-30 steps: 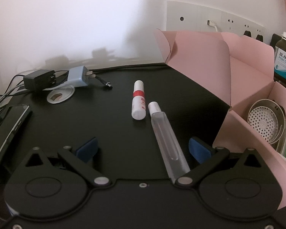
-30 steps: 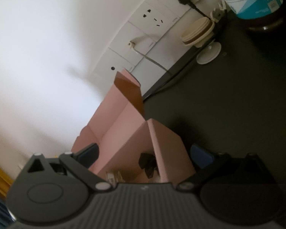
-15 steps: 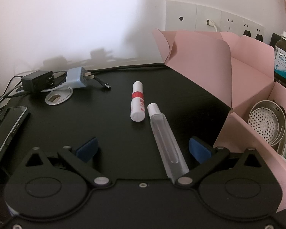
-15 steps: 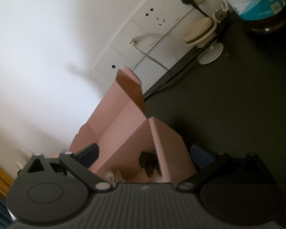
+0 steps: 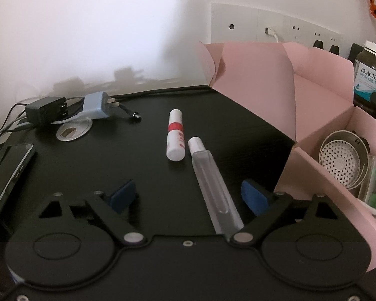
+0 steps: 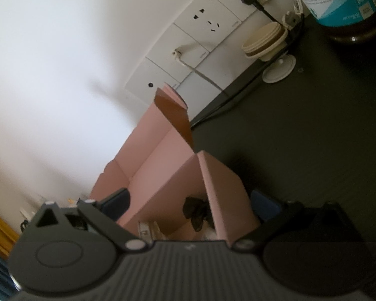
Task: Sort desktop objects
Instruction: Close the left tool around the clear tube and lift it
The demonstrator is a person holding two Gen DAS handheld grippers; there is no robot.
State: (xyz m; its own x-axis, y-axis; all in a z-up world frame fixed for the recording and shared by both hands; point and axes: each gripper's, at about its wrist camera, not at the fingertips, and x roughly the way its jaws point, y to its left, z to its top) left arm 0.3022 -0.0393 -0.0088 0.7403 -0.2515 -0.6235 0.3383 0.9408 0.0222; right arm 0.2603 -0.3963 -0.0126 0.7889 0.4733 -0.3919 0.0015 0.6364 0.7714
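Observation:
A clear tube with a white cap [image 5: 209, 175] lies on the black desk [image 5: 238, 135], and a white bottle with a red band [image 5: 175, 135] lies just beyond it. My left gripper [image 5: 188, 197] is open and low over the desk. Its jaws have just been closing a little, with the clear tube between them, nearer the right pad [image 5: 253, 197] and untouched. The open pink box [image 5: 275, 80] stands to the right, holding a metal strainer [image 5: 341, 160]. My right gripper [image 6: 189, 204] is open above the pink box [image 6: 163, 160], one box wall between its fingers.
At the back left of the desk lie a black adapter [image 5: 46, 110], a blue-grey plug [image 5: 97, 105] with cables, and a round grommet [image 5: 74, 131]. A phone [image 5: 10, 165] rests at the left edge. A fish oil bottle [image 5: 371, 75] and wall sockets [image 6: 208, 22] stand behind the box.
The left gripper's blue pads have drawn slightly closer together around the clear tube. Nothing else has moved.

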